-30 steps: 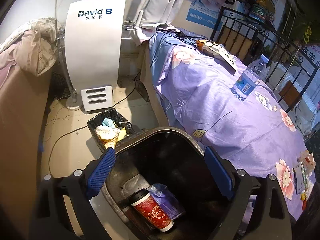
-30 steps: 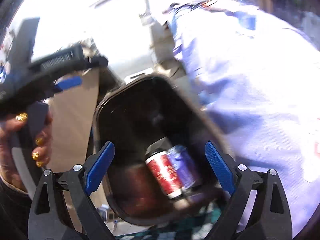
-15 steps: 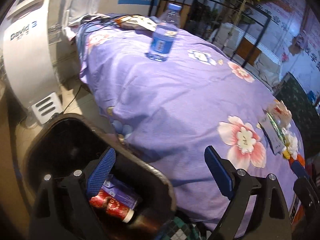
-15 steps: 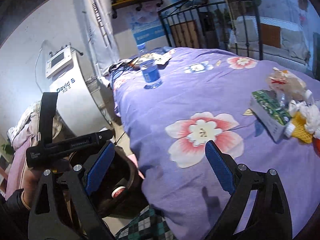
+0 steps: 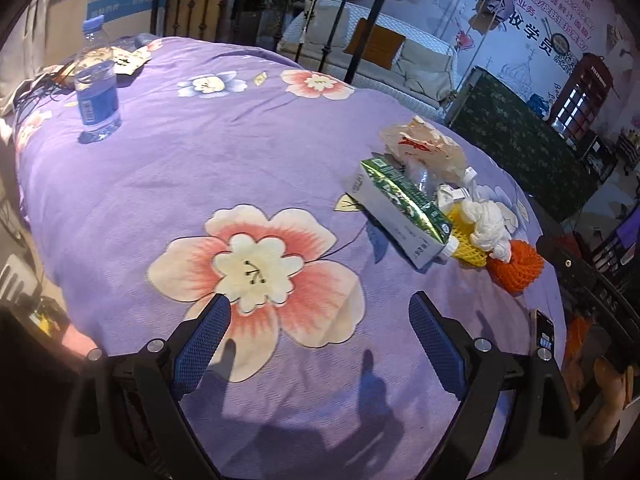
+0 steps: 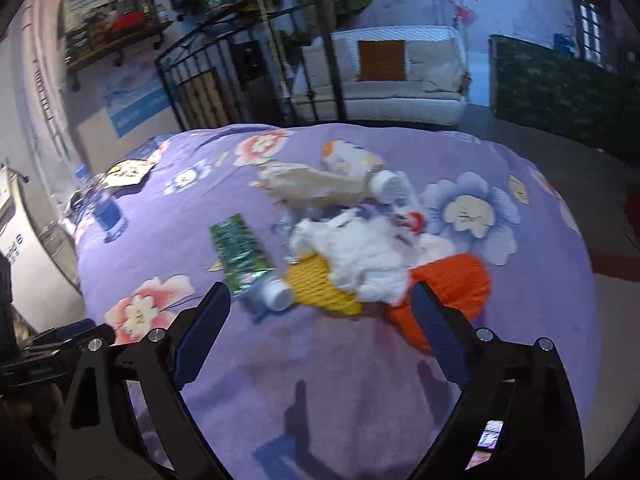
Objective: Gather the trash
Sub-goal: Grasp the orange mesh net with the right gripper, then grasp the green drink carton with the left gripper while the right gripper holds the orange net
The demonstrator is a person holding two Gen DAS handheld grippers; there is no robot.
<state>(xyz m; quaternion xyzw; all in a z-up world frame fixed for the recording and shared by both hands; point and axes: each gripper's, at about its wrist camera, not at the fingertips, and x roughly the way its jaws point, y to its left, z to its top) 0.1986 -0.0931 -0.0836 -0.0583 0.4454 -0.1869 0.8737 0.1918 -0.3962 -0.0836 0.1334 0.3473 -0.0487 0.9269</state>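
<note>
Left gripper spread wide, empty, right gripper likewise

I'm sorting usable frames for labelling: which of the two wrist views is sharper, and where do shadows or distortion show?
Left wrist view: sharp, print on the green-and-white carton crisp, finger shadows on the purple floral bedspread, fisheye bowing at the edges. Right wrist view: motion-blurred, the crumpled white tissue and orange foam net smeared.

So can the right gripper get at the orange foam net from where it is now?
Probably yes. The right gripper is open and empty, and the orange foam net lies just beyond its right finger at the near edge of the trash pile, with only bare purple cloth between.
</note>
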